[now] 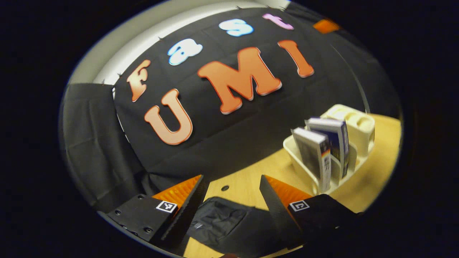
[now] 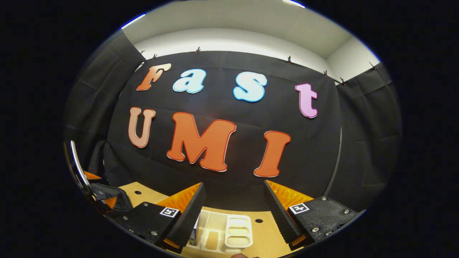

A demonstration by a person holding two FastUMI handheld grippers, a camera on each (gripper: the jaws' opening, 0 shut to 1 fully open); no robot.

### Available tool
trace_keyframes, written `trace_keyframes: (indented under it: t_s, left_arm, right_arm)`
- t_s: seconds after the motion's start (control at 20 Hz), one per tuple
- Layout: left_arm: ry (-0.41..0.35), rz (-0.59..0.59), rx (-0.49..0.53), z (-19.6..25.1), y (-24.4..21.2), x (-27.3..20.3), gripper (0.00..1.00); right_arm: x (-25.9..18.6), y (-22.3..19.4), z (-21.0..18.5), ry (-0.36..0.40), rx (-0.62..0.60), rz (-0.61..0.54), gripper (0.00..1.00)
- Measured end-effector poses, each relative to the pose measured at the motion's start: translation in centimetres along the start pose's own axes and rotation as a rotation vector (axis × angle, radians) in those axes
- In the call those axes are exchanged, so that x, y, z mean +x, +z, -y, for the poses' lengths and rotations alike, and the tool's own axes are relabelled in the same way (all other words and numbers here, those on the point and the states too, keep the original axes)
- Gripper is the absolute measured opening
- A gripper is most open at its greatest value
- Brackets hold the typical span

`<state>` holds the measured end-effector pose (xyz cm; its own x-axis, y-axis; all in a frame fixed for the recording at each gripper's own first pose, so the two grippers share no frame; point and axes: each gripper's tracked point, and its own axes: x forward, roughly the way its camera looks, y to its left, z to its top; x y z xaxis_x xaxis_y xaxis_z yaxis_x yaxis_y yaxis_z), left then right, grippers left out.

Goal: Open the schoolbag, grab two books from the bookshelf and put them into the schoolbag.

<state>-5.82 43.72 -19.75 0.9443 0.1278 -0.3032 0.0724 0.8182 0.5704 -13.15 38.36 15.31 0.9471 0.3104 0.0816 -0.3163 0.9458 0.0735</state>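
Observation:
In the left gripper view my left gripper is open, its orange and black fingers apart above the black schoolbag lying on the wooden table. To the right a cream bookshelf holds two upright books: a nearer one and a blue one behind it. In the right gripper view my right gripper is open, held high over the cream bookshelf, which lies below between its fingers. The left gripper appears at the left edge of that view.
Black cloth walls close the booth behind and beside the table. Small dark holes dot the tabletop. The shelf's far end has round cup-like compartments.

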Motion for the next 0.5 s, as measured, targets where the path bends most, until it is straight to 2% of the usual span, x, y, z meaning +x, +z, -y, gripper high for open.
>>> trace_keyframes:
  t_s: [0.1,0.25,0.5]
  left_arm:
    - [-0.030,-0.055,0.099,2.3,-3.2,-0.1,0.97]
    - [-0.081,-0.114,0.238,6.1,-7.4,-0.5,0.96]
    - [-0.155,-0.237,0.320,10.7,-12.8,-1.0,0.96]
  right_arm:
    - [0.5,-1.8,-1.3,0.030,0.021,-0.041,0.95]
    - [1.1,-3.6,-1.1,0.039,0.031,-0.080,0.95]
    - [1.6,-5.2,0.2,0.019,0.025,-0.101,0.95]
